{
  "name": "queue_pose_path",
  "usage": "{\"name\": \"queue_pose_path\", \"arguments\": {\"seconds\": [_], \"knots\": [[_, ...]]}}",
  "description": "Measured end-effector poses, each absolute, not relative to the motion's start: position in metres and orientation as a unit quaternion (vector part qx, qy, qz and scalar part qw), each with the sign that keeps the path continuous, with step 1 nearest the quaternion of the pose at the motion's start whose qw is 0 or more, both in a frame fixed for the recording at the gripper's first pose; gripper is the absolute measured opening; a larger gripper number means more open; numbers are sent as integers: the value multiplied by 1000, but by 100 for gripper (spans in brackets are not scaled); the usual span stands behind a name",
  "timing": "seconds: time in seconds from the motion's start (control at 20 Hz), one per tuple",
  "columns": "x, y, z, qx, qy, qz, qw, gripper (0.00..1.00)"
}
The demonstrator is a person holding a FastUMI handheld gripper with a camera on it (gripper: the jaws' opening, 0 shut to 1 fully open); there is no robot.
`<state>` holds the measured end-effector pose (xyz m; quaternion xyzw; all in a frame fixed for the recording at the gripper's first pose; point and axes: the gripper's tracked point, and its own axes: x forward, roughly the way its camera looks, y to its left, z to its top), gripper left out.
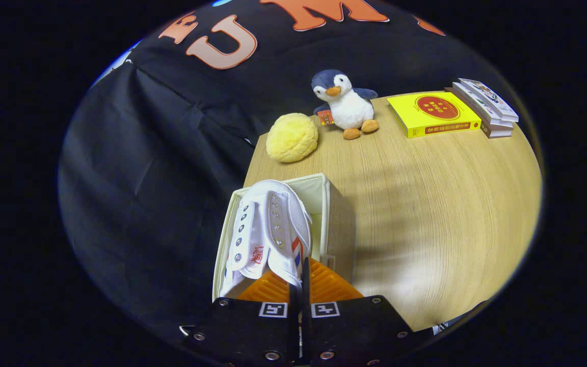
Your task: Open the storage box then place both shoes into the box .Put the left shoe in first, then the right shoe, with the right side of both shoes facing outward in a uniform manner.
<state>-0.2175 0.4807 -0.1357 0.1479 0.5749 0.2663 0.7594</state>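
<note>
I pinch the white shoe [268,229] tight in my gripper [301,285], over the open storage box [324,204] at twelve o'clock, ready to drop in.

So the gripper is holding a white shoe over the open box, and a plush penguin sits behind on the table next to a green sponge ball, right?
Nearly. The ball beside the plush penguin is yellow, not green, as the gripper view shows. The rest holds: the gripper has its fingers closed on the white shoe over the open box on the table.
</note>
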Motion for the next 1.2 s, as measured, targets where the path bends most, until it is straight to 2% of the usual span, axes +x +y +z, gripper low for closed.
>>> {"name": "queue_pose_path", "arguments": {"seconds": [0.1,0.4,0.55,0.7,0.85,1.0,1.2], "knots": [[-220,491,-140,139,572,267,763,3],[-233,488,-161,81,579,182,791,3],[-226,499,-175,77,577,169,795,5],[-244,511,-175,79,592,198,777,22],[-249,515,-161,96,577,234,777,30],[-233,502,-135,103,542,258,793,46],[-200,476,-93,110,467,289,829,62]]}}
